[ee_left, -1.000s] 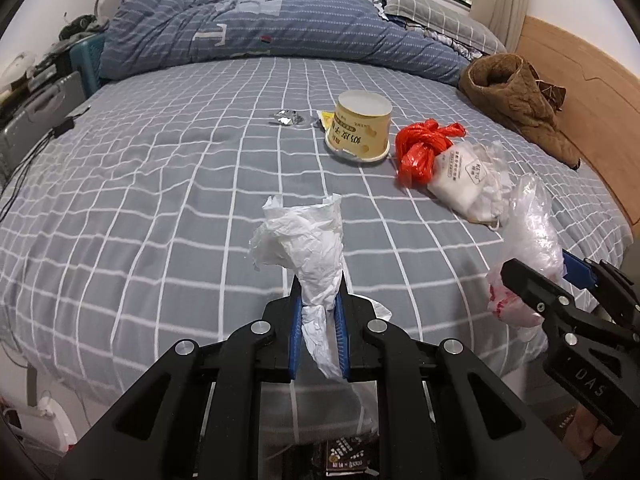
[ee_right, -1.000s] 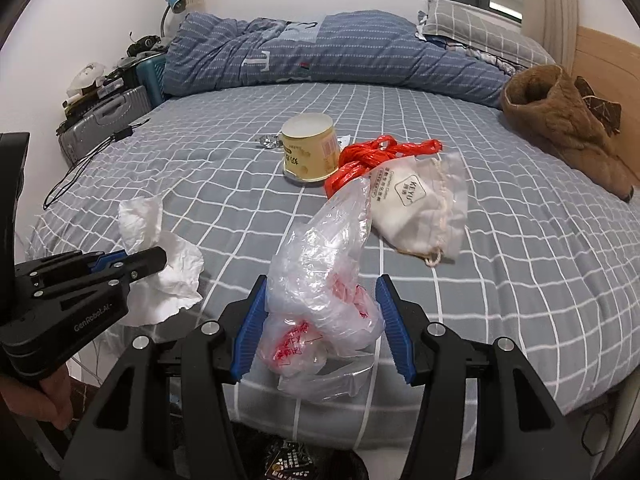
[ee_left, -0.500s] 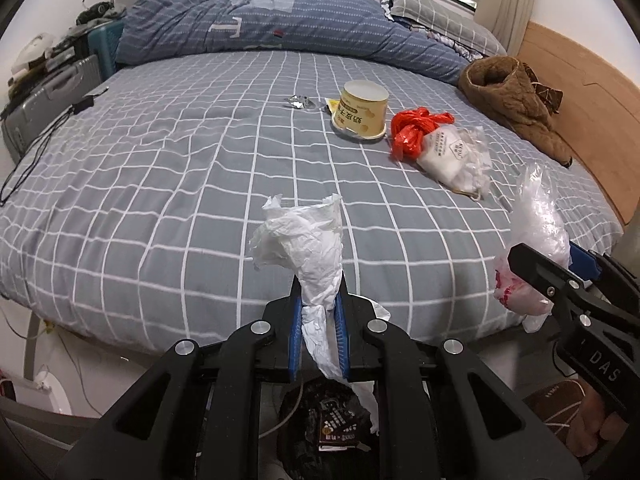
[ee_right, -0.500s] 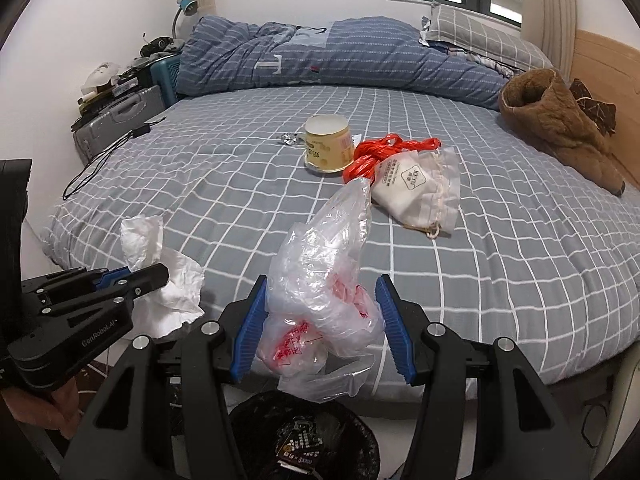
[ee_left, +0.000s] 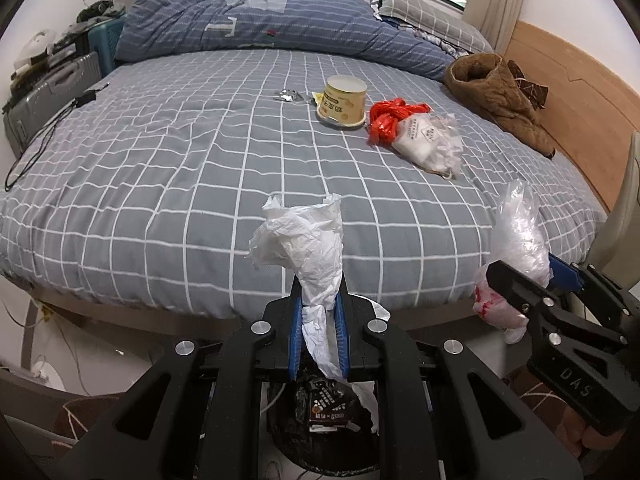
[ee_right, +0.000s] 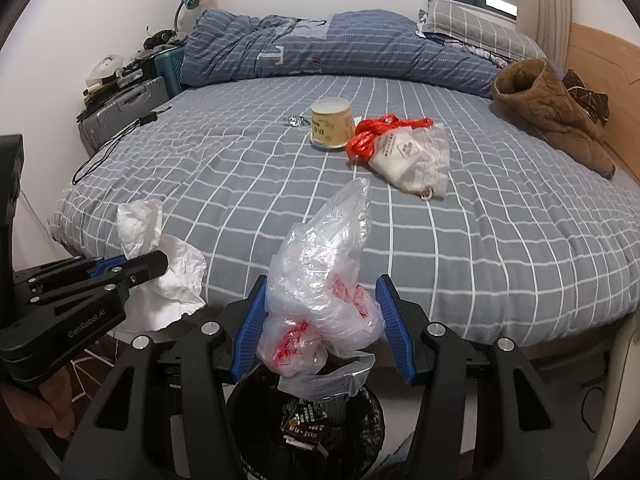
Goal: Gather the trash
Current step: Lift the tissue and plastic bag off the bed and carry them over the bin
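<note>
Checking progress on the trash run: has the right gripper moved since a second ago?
Yes. The right gripper, with the clear plastic bag, has pulled back off the bed and now sits above the black trash bin.

Crumpled matt white tissue paper (ee_left: 304, 240); glossy, wrinkled clear plastic bag (ee_right: 324, 280); soft checked cloth bed (ee_left: 160, 168); shiny red plastic bag (ee_left: 386, 118); smooth paper cup (ee_left: 344, 100); fuzzy brown coat (ee_left: 496, 96); wooden headboard (ee_left: 580, 96).
</note>
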Tool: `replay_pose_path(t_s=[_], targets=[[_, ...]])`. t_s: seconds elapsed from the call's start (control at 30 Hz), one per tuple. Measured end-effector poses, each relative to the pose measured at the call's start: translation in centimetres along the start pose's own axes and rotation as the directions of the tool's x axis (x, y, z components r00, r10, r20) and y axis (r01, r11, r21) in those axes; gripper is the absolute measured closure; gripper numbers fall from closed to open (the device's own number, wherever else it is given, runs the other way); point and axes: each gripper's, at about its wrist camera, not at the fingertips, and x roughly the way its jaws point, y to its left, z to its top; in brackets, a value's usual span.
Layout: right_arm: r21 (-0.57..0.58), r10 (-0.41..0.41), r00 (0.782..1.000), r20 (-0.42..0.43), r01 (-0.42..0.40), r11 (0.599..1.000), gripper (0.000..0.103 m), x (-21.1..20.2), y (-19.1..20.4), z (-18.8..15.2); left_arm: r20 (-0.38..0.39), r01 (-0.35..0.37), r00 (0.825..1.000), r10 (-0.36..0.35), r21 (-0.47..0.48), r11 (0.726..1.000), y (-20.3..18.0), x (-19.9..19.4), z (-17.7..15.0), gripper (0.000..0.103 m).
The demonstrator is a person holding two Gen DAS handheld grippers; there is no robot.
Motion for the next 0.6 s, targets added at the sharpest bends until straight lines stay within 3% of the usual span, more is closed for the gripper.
replay_pose_path(t_s=[0.6], targets=[[0.015, 0.015, 0.998, -0.068, -0.014, 1.0, 0.051, -1.5, 1.1, -4.2, -0.061, 0.008, 0.998, -0.009, -0.013, 1.0, -0.3, -1.5, -4.2, 0.09]])
